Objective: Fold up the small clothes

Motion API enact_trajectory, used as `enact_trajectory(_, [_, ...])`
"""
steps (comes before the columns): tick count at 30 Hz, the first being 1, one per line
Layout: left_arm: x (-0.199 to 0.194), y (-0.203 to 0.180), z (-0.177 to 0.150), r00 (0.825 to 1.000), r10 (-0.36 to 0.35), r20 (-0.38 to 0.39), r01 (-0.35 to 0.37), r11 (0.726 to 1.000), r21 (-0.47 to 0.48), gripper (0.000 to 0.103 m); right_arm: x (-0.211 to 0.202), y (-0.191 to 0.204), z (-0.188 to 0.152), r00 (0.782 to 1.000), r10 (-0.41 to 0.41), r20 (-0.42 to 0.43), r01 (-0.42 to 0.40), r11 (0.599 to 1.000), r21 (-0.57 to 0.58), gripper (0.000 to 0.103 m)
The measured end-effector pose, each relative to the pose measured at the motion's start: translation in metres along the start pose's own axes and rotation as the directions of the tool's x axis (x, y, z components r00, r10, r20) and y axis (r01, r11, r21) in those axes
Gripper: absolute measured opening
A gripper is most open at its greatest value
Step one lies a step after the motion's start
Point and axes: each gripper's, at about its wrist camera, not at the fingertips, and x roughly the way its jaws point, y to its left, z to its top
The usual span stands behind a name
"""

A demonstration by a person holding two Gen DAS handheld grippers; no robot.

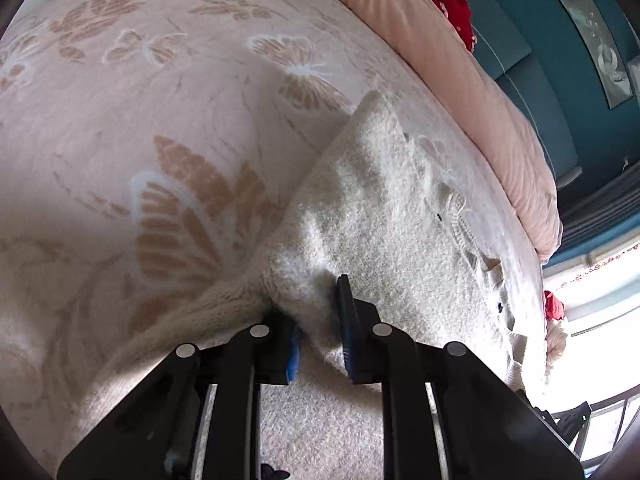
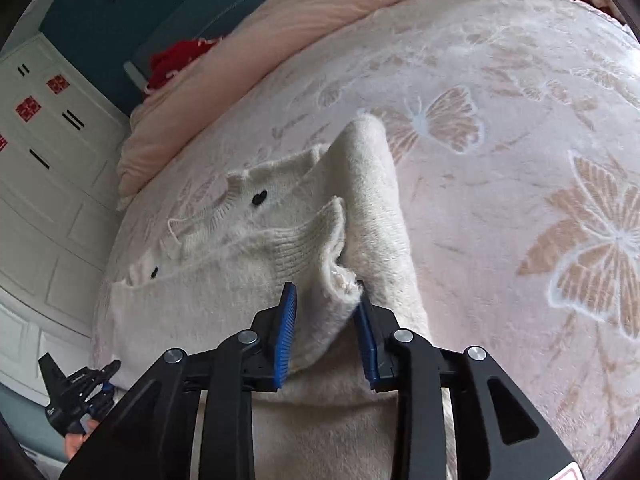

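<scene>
Both gripper (image 1: 320, 320) pads pinch the cream sweater (image 1: 380, 200), hiding its hem.

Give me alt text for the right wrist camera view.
The right gripper has a cream sweater's ribbed cuff between its blue pads on a pink butterfly blanket. The left gripper is at the sweater's lower left edge.

Teal wall (image 2: 92, 16), white cabinets (image 2: 44, 184), butterfly-patterned bed (image 2: 520, 184)

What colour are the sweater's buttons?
Black, on the cream sweater; a button shows best in the right wrist view.
</scene>
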Motion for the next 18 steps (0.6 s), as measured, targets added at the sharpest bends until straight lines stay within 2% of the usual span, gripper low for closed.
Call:
enact_trajectory(1, [-0.002, 0.0, -0.001, 1.0, -0.002, 0.005, 0.002, 1.0, 0.005, 0.017, 0.005, 0.005, 0.002, 1.0, -0.012, -0.021, 0.011, 1.0, -0.022, 0.01])
enact_trajectory(2, [-0.003, 0.001, -0.002, 1.0, 0.007, 0.014, -0.007, 1.0, 0.023, 0.017, 0.003, 0.011, 0.003, 1.0, -0.024, -0.011, 0.024, 0.999, -0.045, 0.01])
enact_trajectory(4, [-0.006, 0.0, -0.003, 0.999, 0.019, 0.038, -0.021, 0.999, 0.041, 0.017, -0.017, 0.023, 0.005, 0.996, 0.041, 0.078, -0.035, 0.997, -0.074, 0.009])
enact_trajectory(6, [-0.006, 0.0, -0.002, 0.997, 0.044, 0.069, -0.048, 0.997, 0.067, 0.017, -0.039, 0.027, 0.008, 0.981, 0.1, 0.168, -0.088, 0.993, -0.076, 0.009])
enact_trajectory(7, [-0.002, 0.0, -0.003, 0.996, 0.062, 0.069, -0.067, 0.995, 0.077, 0.017, -0.035, 0.023, 0.008, 0.983, 0.064, 0.174, -0.049, 0.995, -0.086, 0.009])
enact_trajectory(8, [0.002, 0.002, -0.003, 0.996, 0.066, 0.061, -0.071, 0.994, 0.086, 0.017, -0.018, 0.014, 0.007, 0.993, -0.006, 0.118, 0.017, 0.996, -0.09, 0.009])
enact_trajectory(10, [0.002, 0.0, -0.006, 0.995, 0.071, 0.064, -0.078, 0.99, 0.114, 0.017, 0.012, -0.005, -0.003, 0.997, -0.082, -0.014, 0.08, 0.993, -0.092, 0.008])
enact_trajectory(13, [-0.011, -0.007, -0.007, 0.998, 0.045, 0.032, -0.05, 0.985, 0.164, 0.019, -0.007, -0.003, -0.006, 0.997, -0.069, 0.037, 0.072, 0.991, -0.112, 0.013])
enact_trajectory(14, [-0.021, -0.008, -0.009, 0.999, 0.042, 0.015, -0.044, 0.979, 0.197, 0.02, -0.016, 0.0, -0.006, 0.996, -0.08, 0.05, 0.085, 0.99, -0.109, 0.019])
enact_trajectory(15, [-0.031, -0.007, -0.01, 0.999, 0.052, 0.017, -0.054, 0.974, 0.222, 0.021, -0.026, 0.005, -0.007, 0.991, -0.105, 0.08, 0.115, 0.985, -0.129, 0.02])
enact_trajectory(17, [-0.056, -0.007, -0.012, 0.995, 0.074, 0.061, -0.088, 0.96, 0.267, 0.023, -0.045, 0.017, -0.009, 0.972, -0.173, 0.162, 0.203, 0.959, -0.197, 0.022])
enact_trajectory(18, [-0.07, -0.01, -0.009, 0.992, 0.082, 0.091, -0.105, 0.951, 0.289, 0.023, -0.054, 0.023, -0.008, 0.964, -0.174, 0.199, 0.218, 0.949, -0.226, 0.021])
